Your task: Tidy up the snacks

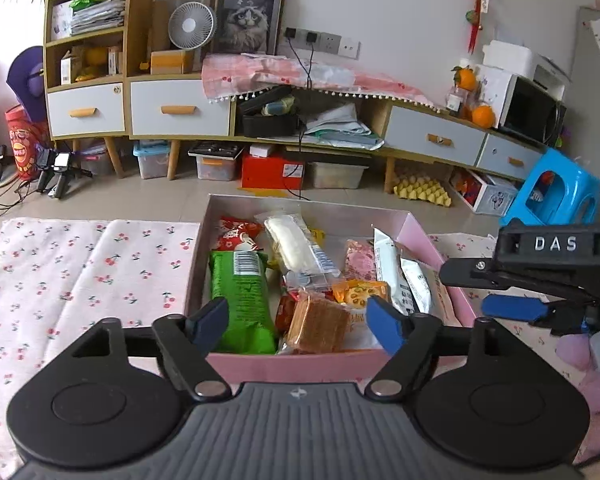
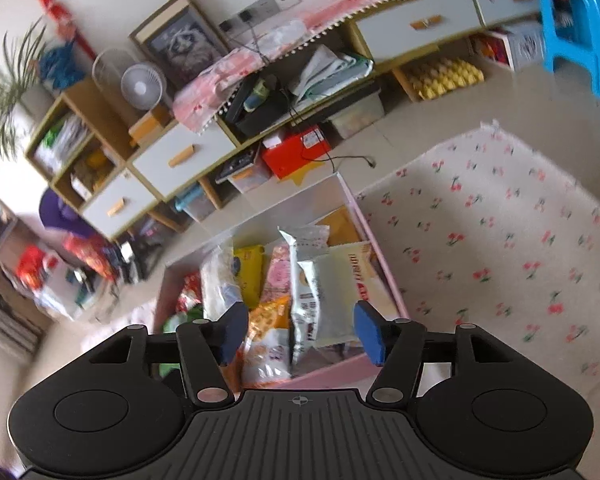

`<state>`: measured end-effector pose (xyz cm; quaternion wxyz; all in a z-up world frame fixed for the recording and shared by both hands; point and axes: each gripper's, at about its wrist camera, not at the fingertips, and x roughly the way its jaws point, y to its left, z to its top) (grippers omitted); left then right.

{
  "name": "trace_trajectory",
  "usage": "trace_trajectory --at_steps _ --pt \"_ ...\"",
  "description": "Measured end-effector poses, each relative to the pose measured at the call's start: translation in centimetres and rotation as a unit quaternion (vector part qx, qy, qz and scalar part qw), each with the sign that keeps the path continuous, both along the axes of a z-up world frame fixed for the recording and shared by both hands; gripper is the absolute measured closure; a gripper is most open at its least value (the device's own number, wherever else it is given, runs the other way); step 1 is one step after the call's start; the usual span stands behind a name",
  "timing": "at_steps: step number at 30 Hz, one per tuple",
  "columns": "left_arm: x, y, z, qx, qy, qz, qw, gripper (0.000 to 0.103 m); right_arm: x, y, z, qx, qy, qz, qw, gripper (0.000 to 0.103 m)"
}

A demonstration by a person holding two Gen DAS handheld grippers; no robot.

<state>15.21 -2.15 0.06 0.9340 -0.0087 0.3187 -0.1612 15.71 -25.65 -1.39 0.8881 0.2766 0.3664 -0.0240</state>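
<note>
Black tongs fill the bottom of both views. From the left wrist, the left tongs (image 1: 298,326) hang just above the near wall of the pink box (image 1: 292,364), blue pads spread wide, with nothing pinched between them. Under them lie a green packet (image 1: 242,300) and a brown cracker pack (image 1: 318,326). The right tongs (image 2: 300,332) are also let go: the pads stand apart over the box with no snack squeezed, though a white packet (image 2: 310,300) shows in the gap below.

All the snacks I can see sit inside the pink box, which rests on the cherry-print cloth (image 1: 80,264). Beside the green packet there is a clear wrap with a white bun (image 1: 294,248), a red packet (image 1: 236,236), an orange packet (image 1: 360,292), and tall white packets leaning on the right wall.

I think the step now is picking the next snack to tidy. To do it well, pick one pack only. Come down straight, so the pads land on its two long sides. Squeeze softly, because crackers break and bags pop. Lift slowly so nothing else gets dragged along. Keep the two tongs from bumping, since they are close together.

Readable writing is scarce. The other tongs show "DAS" (image 1: 556,244) in white letters. The green packet shows a barcode. Red print on the cream pack (image 2: 360,276) is too blurry to read.
</note>
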Motion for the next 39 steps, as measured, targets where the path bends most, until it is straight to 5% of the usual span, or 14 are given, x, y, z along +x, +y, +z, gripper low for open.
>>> trace_trajectory --at_steps 11,30,39 --pt "-3.2 1.5 1.0 0.037 0.041 -0.01 0.9984 0.001 -3.8 -0.5 1.6 -0.081 0.054 0.052 0.994 0.028" --pt "-7.8 3.8 0.9 0.06 0.136 0.016 0.9888 0.001 -11.8 3.1 3.1 -0.155 0.081 0.085 0.981 0.016" --pt "-8.7 4.1 0.9 0.082 0.134 0.031 0.9872 0.001 -12.6 4.0 2.9 -0.157 0.084 0.082 0.981 0.016"
